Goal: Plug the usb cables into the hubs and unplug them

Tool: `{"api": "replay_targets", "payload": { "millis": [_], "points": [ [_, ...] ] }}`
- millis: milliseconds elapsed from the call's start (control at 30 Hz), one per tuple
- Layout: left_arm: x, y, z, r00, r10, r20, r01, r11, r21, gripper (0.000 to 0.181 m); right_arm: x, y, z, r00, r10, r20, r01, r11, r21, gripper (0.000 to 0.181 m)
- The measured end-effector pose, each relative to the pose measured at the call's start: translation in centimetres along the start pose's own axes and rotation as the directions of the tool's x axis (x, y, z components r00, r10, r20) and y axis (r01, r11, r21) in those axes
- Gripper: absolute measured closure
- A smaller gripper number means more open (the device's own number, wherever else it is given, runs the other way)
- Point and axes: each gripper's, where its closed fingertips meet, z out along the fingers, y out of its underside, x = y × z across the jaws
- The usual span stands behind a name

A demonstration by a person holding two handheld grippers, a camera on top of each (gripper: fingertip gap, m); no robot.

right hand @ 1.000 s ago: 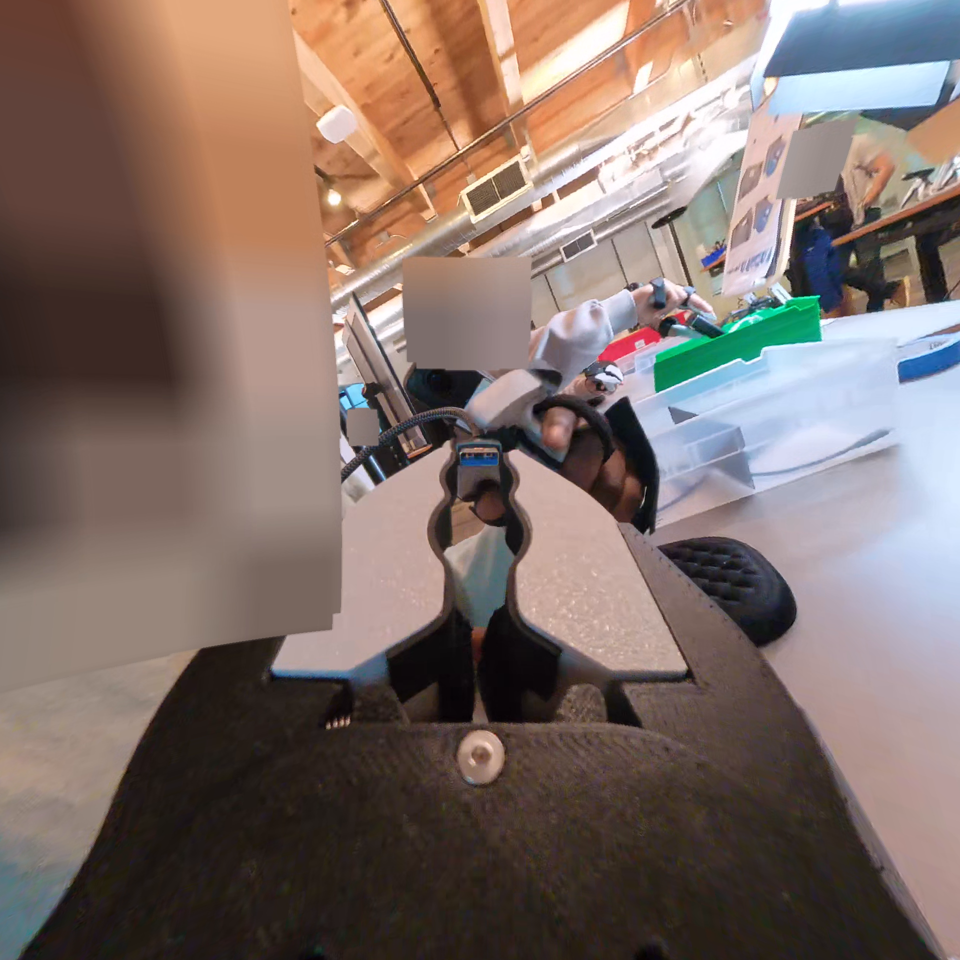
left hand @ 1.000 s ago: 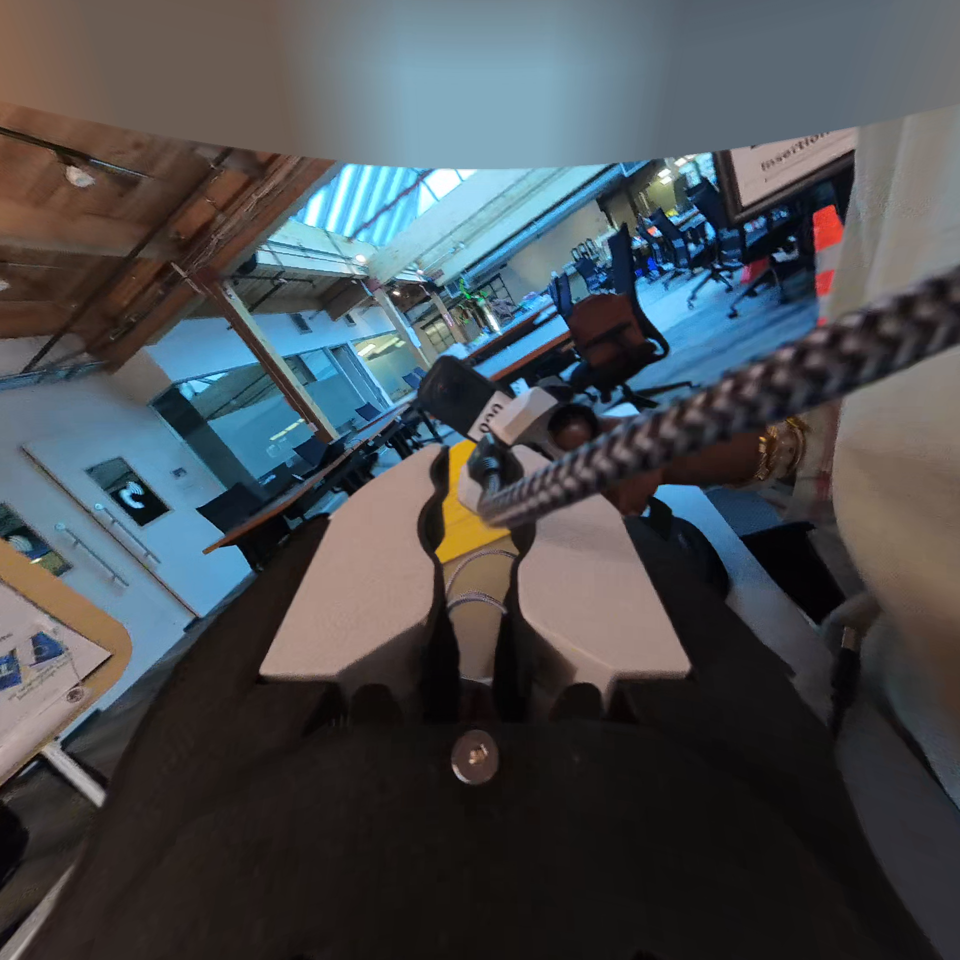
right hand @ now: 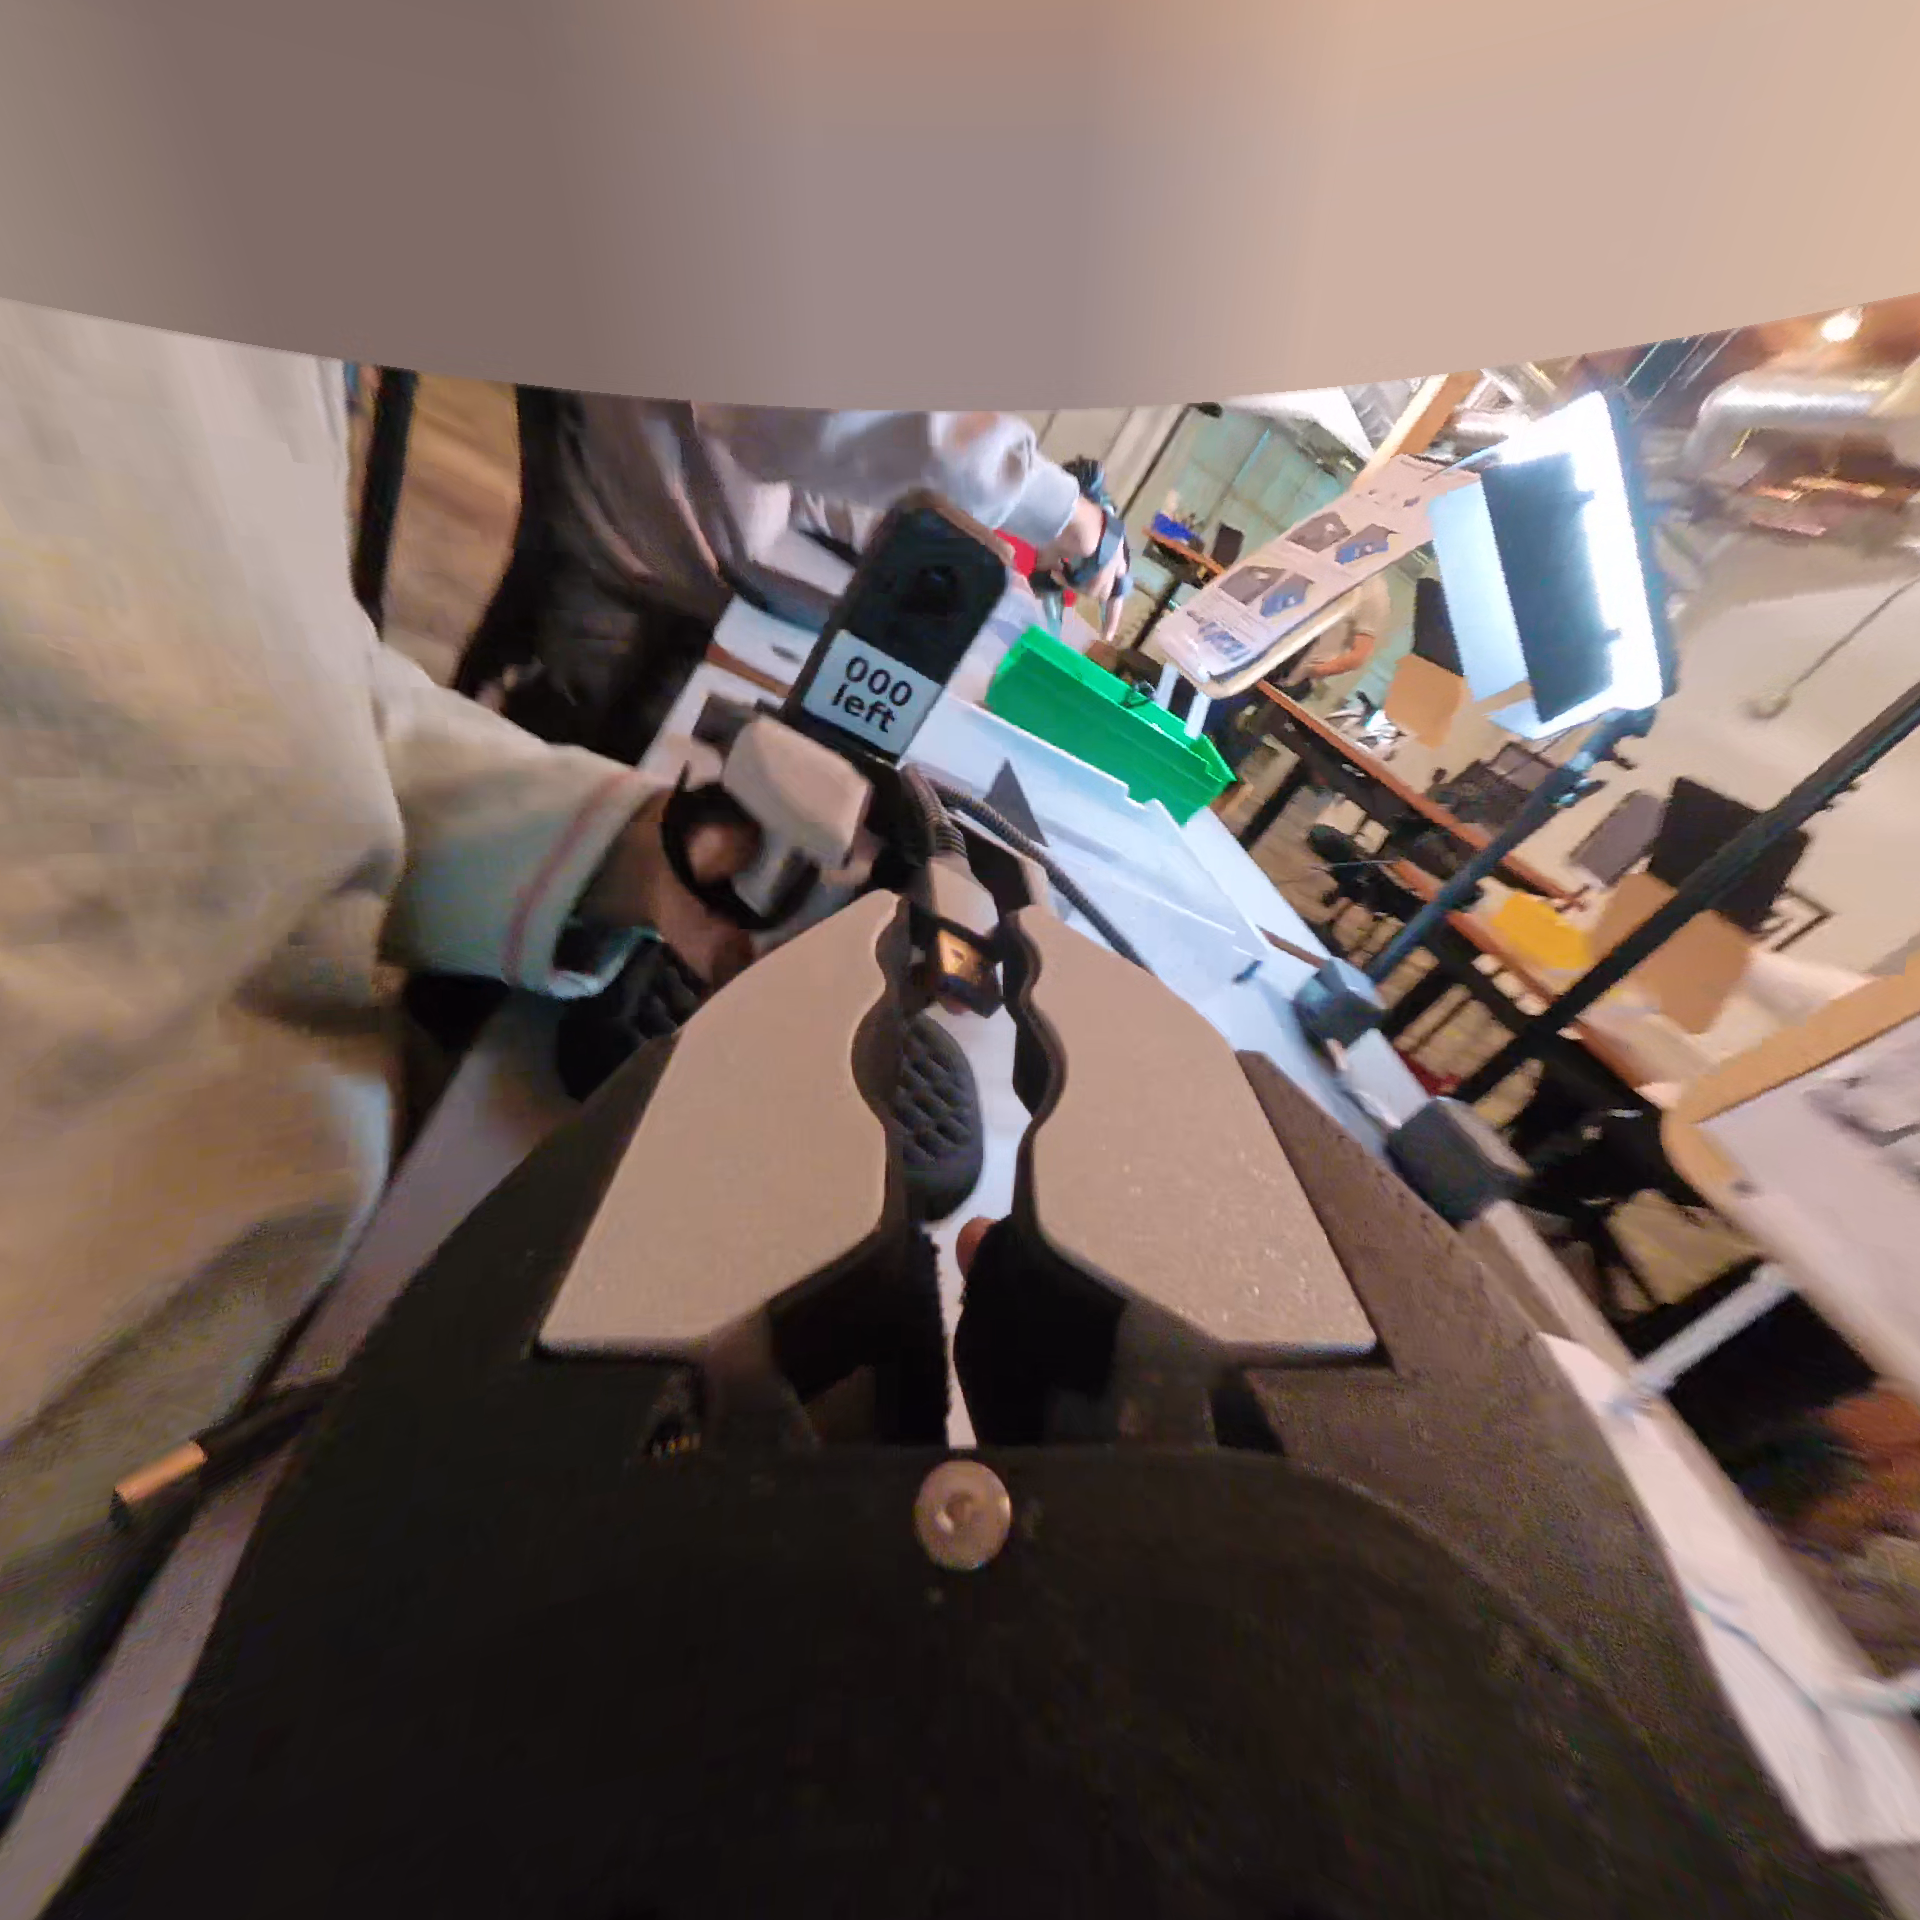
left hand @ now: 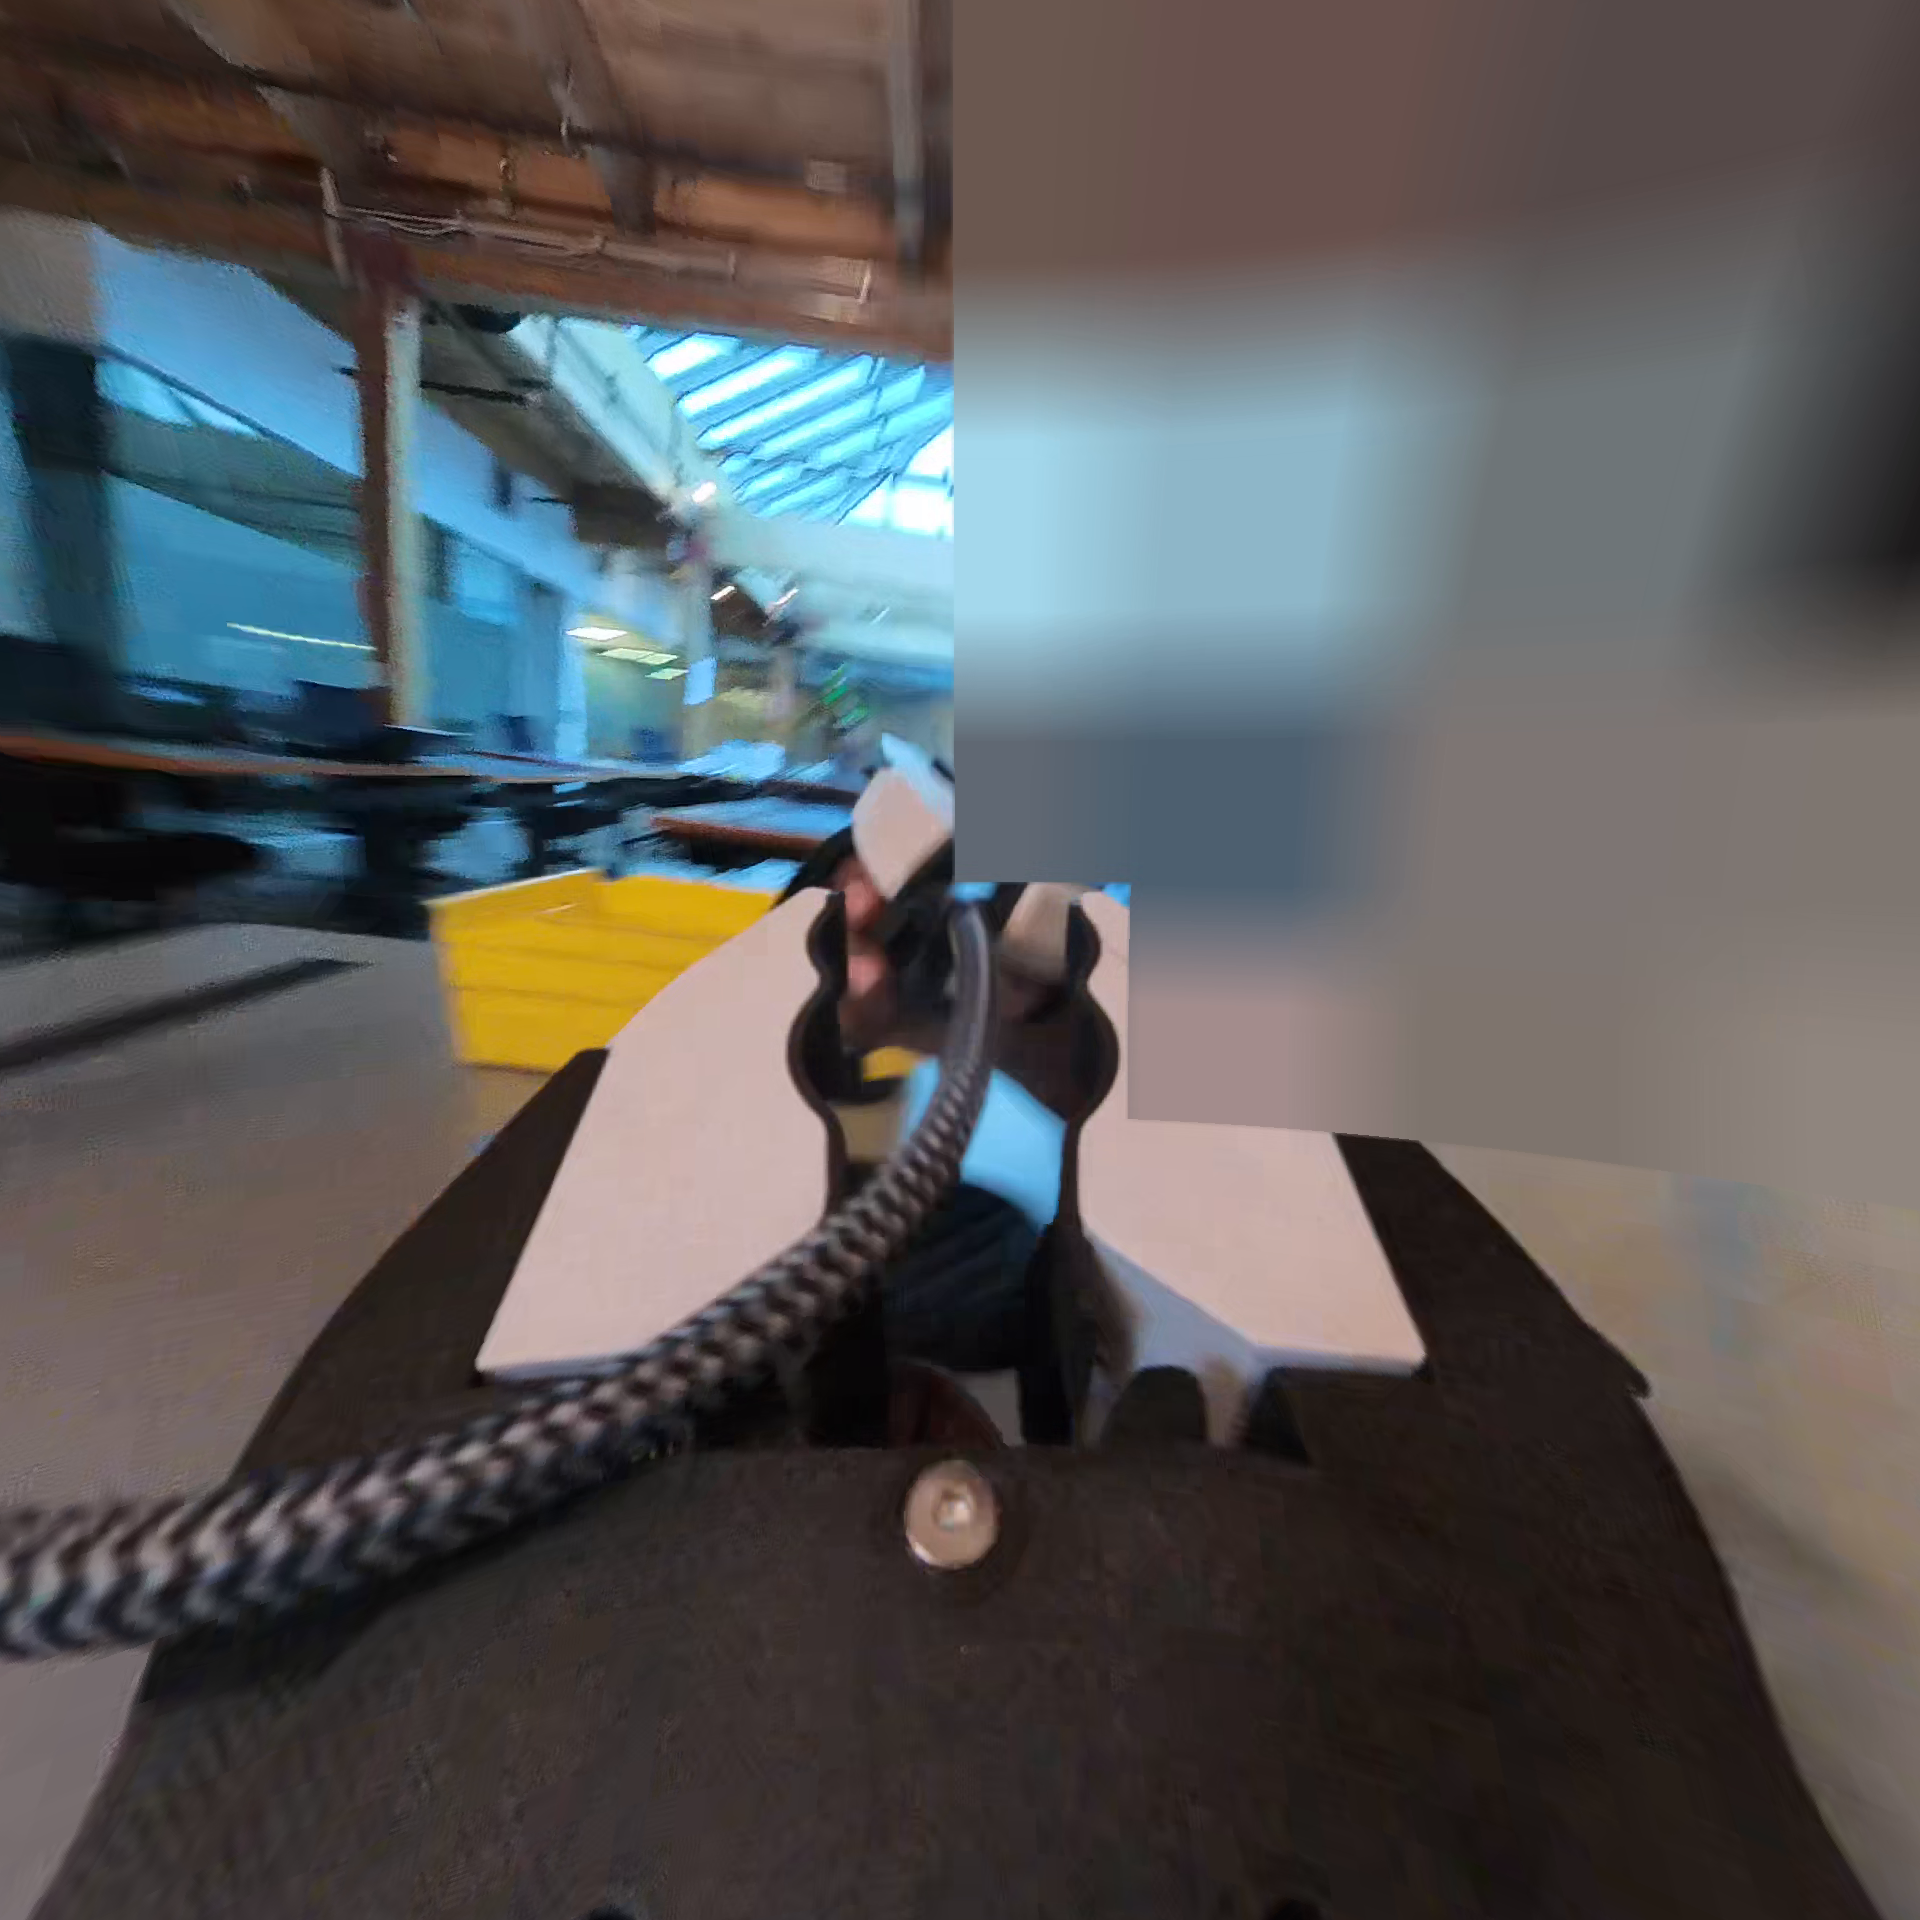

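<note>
In the left wrist view, a black-and-white braided cable comes in from the lower left, crosses the left finger and rises through the gap of the left gripper, whose jaws stand apart around it without clearly pinching it; whether they grip anything at the tips is blurred. A yellow bin sits on the worktop behind. In the right wrist view, the right gripper has narrow jaws clamped on a USB plug at their tips. A green bin lies farther right.
</note>
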Motion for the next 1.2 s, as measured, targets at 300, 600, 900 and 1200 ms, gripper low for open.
{"api": "replay_targets", "payload": {
  "millis": [300, 600, 900, 1200],
  "points": [
    [-0.1, 0.6, -0.5, 0.987, 0.155, 0.033, -0.149, 0.979, -0.136, 0.160, -0.3, 1.0, 0.6, 0.998, 0.036, 0.044, -0.034, 0.998, -0.048, 0.165],
    [0.1, 0.7, -0.6, 0.987, 0.156, 0.036, -0.148, 0.975, -0.164, 0.170, -0.6, 1.2, 0.8, 0.998, 0.018, 0.066, -0.012, 0.996, -0.091, 0.165],
    [-2.0, 2.2, -0.7, 0.942, 0.325, 0.089, -0.288, 0.913, -0.290, 0.172, 1.0, 6.1, -6.5, 0.977, 0.204, -0.053, -0.209, 0.902, -0.378, 0.126],
    [-5.2, 6.6, -0.2, 0.959, 0.282, -0.020, -0.241, 0.781, -0.577, 0.172, -2.3, 15.8, -13.8, 0.894, 0.425, -0.144, -0.400, 0.610, -0.683, 0.097]
  ]
}}
